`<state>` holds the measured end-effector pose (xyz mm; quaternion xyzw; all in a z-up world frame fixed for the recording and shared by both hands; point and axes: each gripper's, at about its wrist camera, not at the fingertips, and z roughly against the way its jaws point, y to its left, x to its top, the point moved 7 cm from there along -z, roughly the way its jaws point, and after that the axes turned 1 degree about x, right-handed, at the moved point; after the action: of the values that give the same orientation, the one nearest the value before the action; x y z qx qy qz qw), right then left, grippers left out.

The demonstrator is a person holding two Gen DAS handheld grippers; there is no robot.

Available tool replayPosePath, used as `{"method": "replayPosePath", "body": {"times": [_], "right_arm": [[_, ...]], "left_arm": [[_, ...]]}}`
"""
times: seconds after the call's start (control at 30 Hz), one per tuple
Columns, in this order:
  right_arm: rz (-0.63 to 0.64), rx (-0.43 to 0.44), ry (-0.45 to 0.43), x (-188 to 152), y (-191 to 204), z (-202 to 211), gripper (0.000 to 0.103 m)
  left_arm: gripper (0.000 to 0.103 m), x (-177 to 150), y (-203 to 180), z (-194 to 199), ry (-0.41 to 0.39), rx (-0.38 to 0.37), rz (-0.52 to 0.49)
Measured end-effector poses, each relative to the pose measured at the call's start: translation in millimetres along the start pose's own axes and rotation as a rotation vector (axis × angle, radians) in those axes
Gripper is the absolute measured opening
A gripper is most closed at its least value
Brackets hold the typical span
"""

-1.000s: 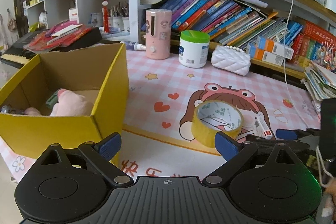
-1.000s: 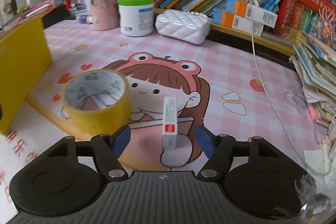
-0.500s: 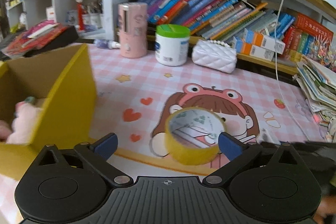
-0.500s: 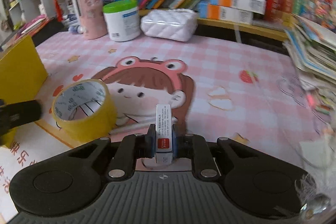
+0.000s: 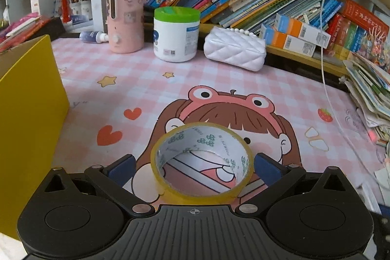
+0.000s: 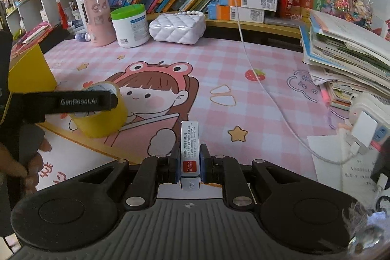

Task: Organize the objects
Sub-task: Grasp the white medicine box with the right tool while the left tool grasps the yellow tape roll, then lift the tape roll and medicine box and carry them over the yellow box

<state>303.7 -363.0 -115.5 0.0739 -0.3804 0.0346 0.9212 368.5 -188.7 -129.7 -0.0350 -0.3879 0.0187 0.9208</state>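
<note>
Straddling the tape roll (image 5: 201,161) with my left gripper (image 5: 195,166) — jaws spread wide, one blue pad on each side of the roll, neither pressing on it that I can see. The right pad sits just beside the yellow wall; the left one stands a little off. The roll lies flat on the pink mat (image 5: 151,79), hole facing up, so there's no long axis to line up with; the squeeze would go straight across its width. It's dead centre between the fingers, close in against the gripper body.

My right gripper (image 6: 189,163) is clamped on the small white box (image 6: 189,150), which is upright between the pads with its long axis pointing away from the camera, lifted clear of the mat as far as I can judge.

The yellow bin (image 5: 26,118) is to the left, near the left gripper and further from the right one — likely the drop spot for both. In the right view the left finger (image 6: 82,101) crosses in front of the roll, so that lane is taken; I'd judge the arms could clash if both head left together.

Jar (image 5: 176,33), pink bottle (image 5: 124,16) and white purse (image 5: 235,51) are at the back edge, well apart from this. The white cable (image 6: 263,89) trails across the mat on the right, out of the way.
</note>
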Motion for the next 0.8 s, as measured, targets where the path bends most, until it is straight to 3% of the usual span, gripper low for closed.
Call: {"method": "replayPosePath", "body": {"times": [0.1, 0.17, 0.33, 0.4, 0.47, 0.6, 0.8], "right_arm": [[-0.002, 0.001, 0.001, -0.8, -0.8, 1.1, 0.014], [-0.004, 0.003, 0.005, -1.4, -0.9, 1.1, 0.014], [0.003, 0.009, 0.008, -3.0, -0.1, 3.4, 0.014], [0.003, 0.007, 0.01, -3.5, 0.1, 2.9, 0.014], [0.001, 0.003, 0.012, -3.8, -0.8, 3.1, 0.014], [-0.001, -0.001, 0.011, -4.0, -0.7, 4.5, 0.014], [0.016, 0.02, 0.013, -2.7, 13.5, 4.4, 0.014]], "left_arm": [[0.103, 3.3, -8.5, 4.8, -0.014, -0.041, -0.004], [0.103, 1.8, -13.3, 3.8, -0.018, -0.024, -0.043], [0.103, -11.6, -16.6, -10.5, 0.072, -0.001, -0.092], [0.101, -13.3, -16.6, -10.6, 0.058, -0.009, -0.083], [0.09, -13.9, -14.8, -10.7, 0.045, 0.023, -0.091], [0.09, -13.7, -13.7, -4.3, 0.045, 0.003, -0.105], [0.09, -6.2, -6.6, 37.4, -0.032, -0.037, -0.069]]}}
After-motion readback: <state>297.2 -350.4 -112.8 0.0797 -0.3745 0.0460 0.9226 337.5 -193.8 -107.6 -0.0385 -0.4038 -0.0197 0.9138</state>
